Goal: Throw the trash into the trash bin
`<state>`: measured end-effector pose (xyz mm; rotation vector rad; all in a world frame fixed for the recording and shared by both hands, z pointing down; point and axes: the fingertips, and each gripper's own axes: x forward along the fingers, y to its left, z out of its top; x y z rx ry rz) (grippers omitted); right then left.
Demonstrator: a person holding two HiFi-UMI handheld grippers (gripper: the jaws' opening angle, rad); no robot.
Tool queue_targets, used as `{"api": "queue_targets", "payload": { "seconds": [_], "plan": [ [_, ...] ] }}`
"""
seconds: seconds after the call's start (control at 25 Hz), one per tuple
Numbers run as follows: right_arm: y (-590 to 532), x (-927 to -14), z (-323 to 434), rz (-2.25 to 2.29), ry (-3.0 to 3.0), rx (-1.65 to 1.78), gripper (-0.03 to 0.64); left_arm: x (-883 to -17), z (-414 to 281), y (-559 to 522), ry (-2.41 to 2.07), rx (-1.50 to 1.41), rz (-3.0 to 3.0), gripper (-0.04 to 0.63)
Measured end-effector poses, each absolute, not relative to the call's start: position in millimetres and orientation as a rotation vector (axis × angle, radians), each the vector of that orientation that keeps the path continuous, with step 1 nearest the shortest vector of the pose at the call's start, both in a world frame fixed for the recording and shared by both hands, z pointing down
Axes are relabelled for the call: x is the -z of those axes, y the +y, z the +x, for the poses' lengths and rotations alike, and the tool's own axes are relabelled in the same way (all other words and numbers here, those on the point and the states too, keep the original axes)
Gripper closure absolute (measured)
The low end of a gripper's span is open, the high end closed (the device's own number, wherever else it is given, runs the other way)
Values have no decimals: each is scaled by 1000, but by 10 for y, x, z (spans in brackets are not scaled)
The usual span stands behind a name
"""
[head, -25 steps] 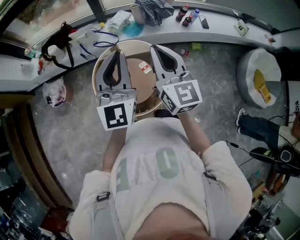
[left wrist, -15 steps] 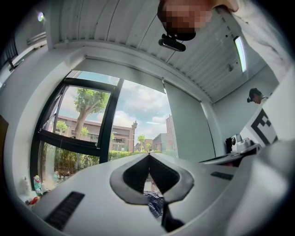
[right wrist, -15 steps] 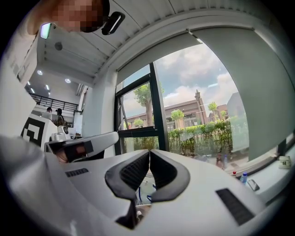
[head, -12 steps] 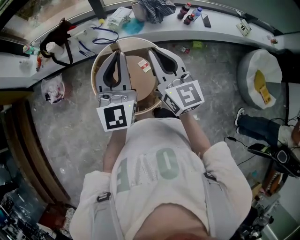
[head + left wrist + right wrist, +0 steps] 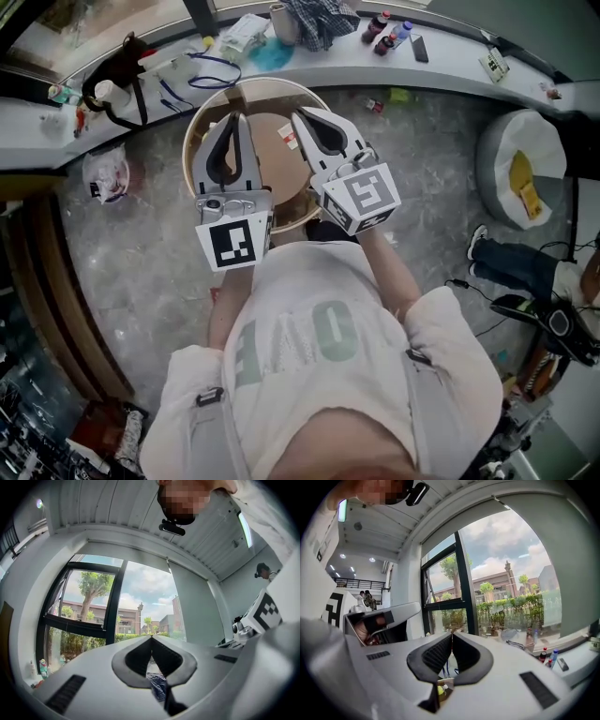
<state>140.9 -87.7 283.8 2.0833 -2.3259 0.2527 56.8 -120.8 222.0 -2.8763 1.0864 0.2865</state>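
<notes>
Head view: we hold the left gripper (image 5: 236, 117) and right gripper (image 5: 298, 114) over the round trash bin (image 5: 272, 82), both jaw pairs pressed together, gripping nothing.

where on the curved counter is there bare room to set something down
Bare: the counter stretch between the phone and the small white item. Crowded: from the black bag past the blue lanyard to the plaid cloth and bottles.
</notes>
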Motion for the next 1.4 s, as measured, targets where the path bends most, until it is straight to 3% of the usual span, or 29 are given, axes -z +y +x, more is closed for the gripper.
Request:
{"api": "queue_targets", "payload": {
  "seconds": [0.56,0.68,0.76,1.0,1.4],
  "plan": [
    [-1220,-3681,1727,2002,-2313,-292,584,-3184,651,-1508,1193,15,-2952,584],
    [-1368,-3880,1857,2070,-2281,-247,330,-3386,684,-1582,1216,52,-2962,584],
    [-1468,-4255,1912,2072,-2244,-326,288,-3531,678,-1599,1223,71,-2966,584],
    [-1528,-5959,1887,1849,-2068,-764,276,-4252,624,-1496,1278,235,-3028,584],
    [-1143,-8096,1815,1596,-1767,-1019,275,-5036,502,-1377,1327,430,-3036,584]
  ]
}}
